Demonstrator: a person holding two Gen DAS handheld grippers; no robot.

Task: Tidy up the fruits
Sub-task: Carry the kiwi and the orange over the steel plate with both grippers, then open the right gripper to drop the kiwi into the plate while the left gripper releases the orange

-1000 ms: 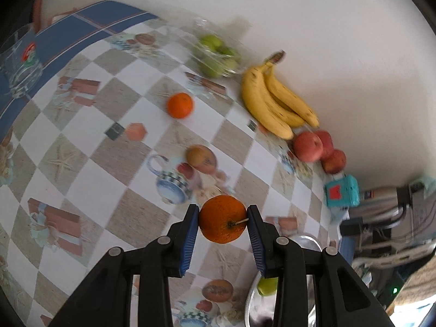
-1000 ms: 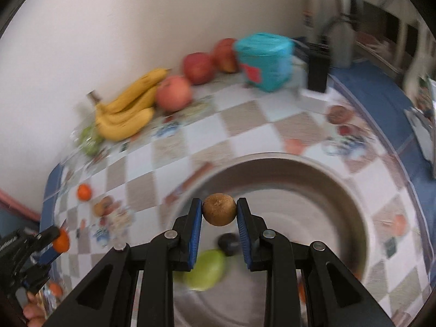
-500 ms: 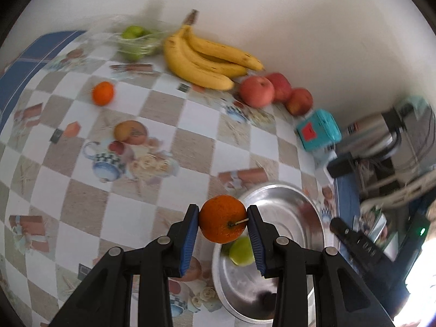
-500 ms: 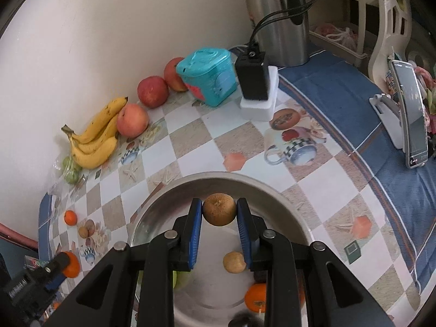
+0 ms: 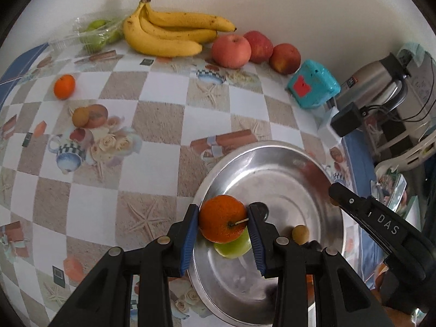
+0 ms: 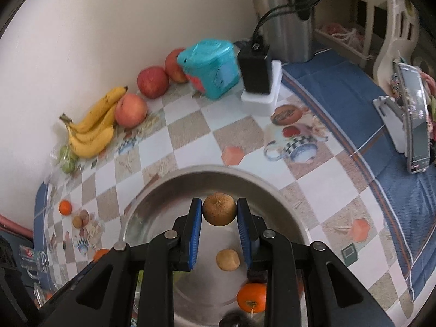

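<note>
My left gripper [image 5: 222, 222] is shut on an orange [image 5: 222, 218] and holds it above the left rim of the round steel bowl [image 5: 286, 163]. A green apple [image 5: 234, 246], a small brown fruit [image 5: 300, 233] and a dark fruit [image 5: 261, 208] lie in the bowl. My right gripper [image 6: 219, 214] is shut on a brown kiwi [image 6: 219, 209] over the same bowl [image 6: 196, 171], where another brown fruit [image 6: 228, 259] and an orange [image 6: 251, 297] lie. The right gripper's body shows in the left wrist view [image 5: 381, 226].
Along the wall lie bananas [image 5: 169, 32], three red apples [image 5: 231, 50], bagged green fruit [image 5: 95, 34] and a teal box [image 5: 313, 84]. A small orange [image 5: 64, 86] and a brown fruit [image 5: 80, 116] sit on the checked tablecloth. A kettle [image 5: 376, 81] and charger [image 6: 256, 73] stand to the right.
My left gripper has carried the orange rightwards from over the tablecloth to the bowl's rim. My right gripper has pulled back a little, still holding the kiwi over the bowl.
</note>
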